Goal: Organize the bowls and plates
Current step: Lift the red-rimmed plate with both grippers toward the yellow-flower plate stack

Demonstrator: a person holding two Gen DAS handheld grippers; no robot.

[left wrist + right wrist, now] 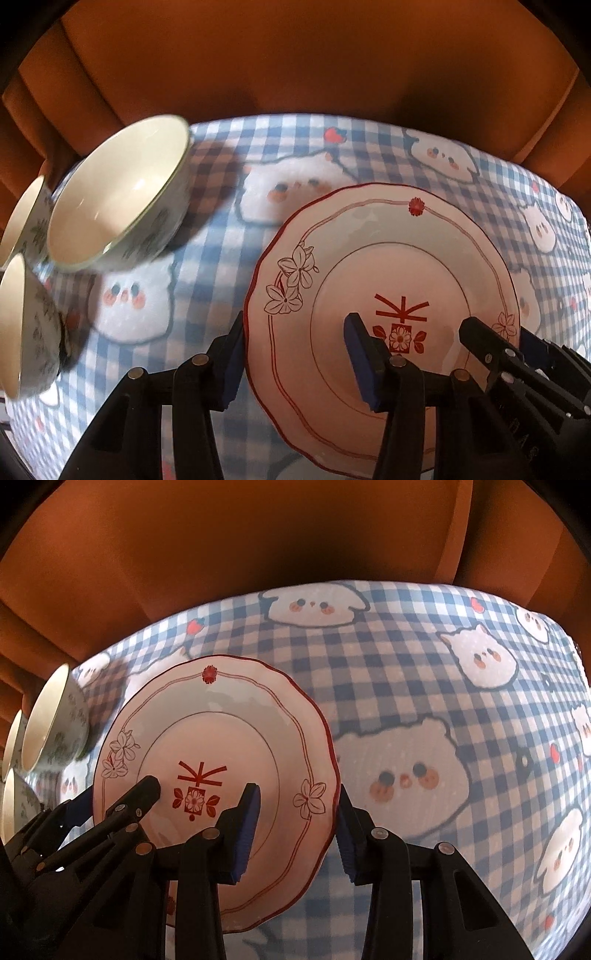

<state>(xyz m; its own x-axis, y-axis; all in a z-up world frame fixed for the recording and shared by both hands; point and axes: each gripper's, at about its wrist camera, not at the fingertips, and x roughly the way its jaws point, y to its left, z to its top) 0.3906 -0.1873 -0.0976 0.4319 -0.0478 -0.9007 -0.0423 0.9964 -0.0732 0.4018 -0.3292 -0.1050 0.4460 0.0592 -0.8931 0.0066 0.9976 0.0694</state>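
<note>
Two claws straddle one plate: left claw at its nine o'clock rim, right claw at three, both spread; clench together, lift level, clear of bowls

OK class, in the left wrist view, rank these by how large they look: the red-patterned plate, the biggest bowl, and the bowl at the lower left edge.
1. Red-patterned plate, largest.
2. Biggest bowl.
3. Bowl at the lower left edge, partly cut off by the frame.

The fisheye lens and nearness to the camera make true sizes unsure; the bowls may match.
</note>
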